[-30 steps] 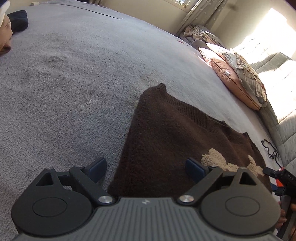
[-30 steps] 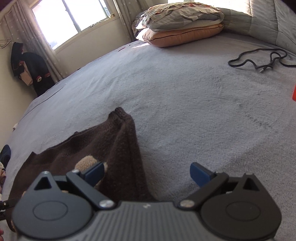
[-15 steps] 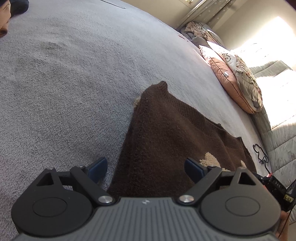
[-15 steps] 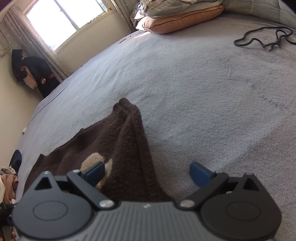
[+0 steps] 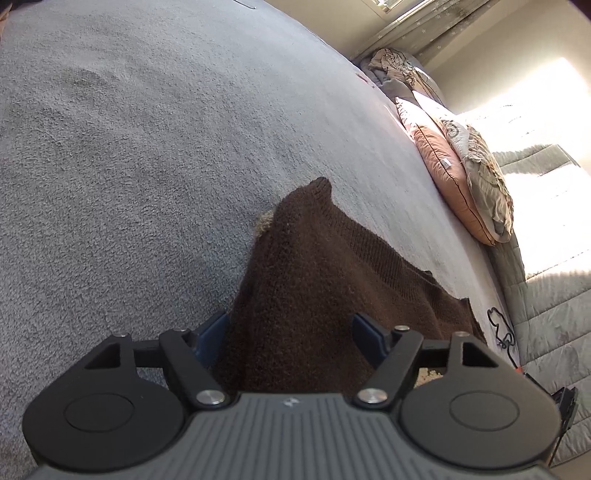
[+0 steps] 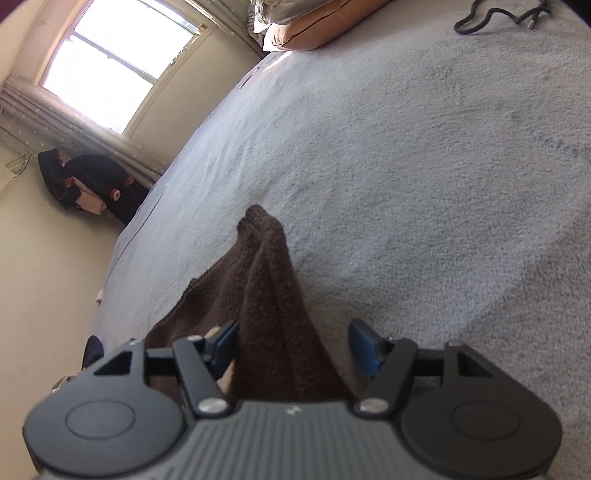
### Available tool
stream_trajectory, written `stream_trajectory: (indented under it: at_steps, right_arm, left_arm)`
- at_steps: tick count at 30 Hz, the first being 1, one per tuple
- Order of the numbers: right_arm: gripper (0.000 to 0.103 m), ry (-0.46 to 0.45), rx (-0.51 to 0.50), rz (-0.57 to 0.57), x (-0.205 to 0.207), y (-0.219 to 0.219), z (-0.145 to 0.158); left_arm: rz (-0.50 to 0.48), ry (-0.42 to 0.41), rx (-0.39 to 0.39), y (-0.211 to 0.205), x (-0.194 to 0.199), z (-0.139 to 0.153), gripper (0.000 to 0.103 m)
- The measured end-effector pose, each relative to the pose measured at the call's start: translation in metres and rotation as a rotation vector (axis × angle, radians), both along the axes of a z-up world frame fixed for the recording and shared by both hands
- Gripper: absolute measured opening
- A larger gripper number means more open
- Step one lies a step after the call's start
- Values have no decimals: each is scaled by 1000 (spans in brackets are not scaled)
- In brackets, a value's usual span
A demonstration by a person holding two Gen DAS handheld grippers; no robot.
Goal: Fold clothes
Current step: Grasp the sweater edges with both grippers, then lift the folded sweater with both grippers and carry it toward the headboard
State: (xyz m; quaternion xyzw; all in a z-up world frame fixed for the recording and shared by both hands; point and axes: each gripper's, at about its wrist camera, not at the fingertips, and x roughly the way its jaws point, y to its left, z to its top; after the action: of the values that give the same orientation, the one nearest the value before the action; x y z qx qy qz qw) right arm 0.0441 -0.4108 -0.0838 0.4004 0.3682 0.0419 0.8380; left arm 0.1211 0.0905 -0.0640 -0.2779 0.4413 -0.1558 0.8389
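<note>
A dark brown knitted sweater (image 5: pixel 314 280) with a cream fluffy motif lies on the grey bed cover (image 5: pixel 129 140). In the left wrist view my left gripper (image 5: pixel 290 341) is open, its blue pads astride the sweater's near left edge. In the right wrist view my right gripper (image 6: pixel 295 345) is open too, with the bunched right edge of the sweater (image 6: pixel 269 288) between its pads. The cloth is not pinched in either view. The near part of the sweater is hidden under the gripper bodies.
Stacked pillows (image 5: pixel 454 170) lie at the head of the bed, also seen in the right wrist view (image 6: pixel 321 26). A black cable (image 6: pixel 495 14) lies on the cover to the right. A quilted grey blanket (image 5: pixel 546 302) is at the right; dark clothes (image 6: pixel 92 184) hang under the window.
Both grippers have moved forward and lower onto the sweater's near edges. Their pads have narrowed a little, now straddling the cloth. Both cameras have tilted.
</note>
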Motion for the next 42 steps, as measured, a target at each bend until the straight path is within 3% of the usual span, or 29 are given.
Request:
stream_trajectory:
  at_steps: [5,12,17,23,29,31,33,38,42]
  right_arm:
    - [61,-16,48,22,6,8,-6]
    - [59,-20,-70,30,7,30,4]
    - [57,-22,-217,59,9,47,9]
    - [58,-37,-285,68,10,53,8]
    - [46,-52,-328,64,7,59,10]
    - [40,-56,-336,54,6,62,13]
    - [34,-60,-350,39,4,67,16]
    - [24,-113,-400,13,-4,75,29]
    - [22,-146,-354,8,-9,68,40]
  left_arm:
    - [-15,-16,72,-13,3,4,73]
    - [-59,-67,193,-27,-1,6,71]
    - [-61,-79,229,-30,-2,5,70]
    - [-42,-85,273,-39,-4,6,68]
    - [-19,-110,330,-51,-10,12,53]
    - [-5,-127,346,-55,-13,16,40]
    - [15,-145,374,-60,-15,22,34]
    - [71,-186,428,-76,-22,35,29]
    - [102,-213,443,-87,-26,48,28]
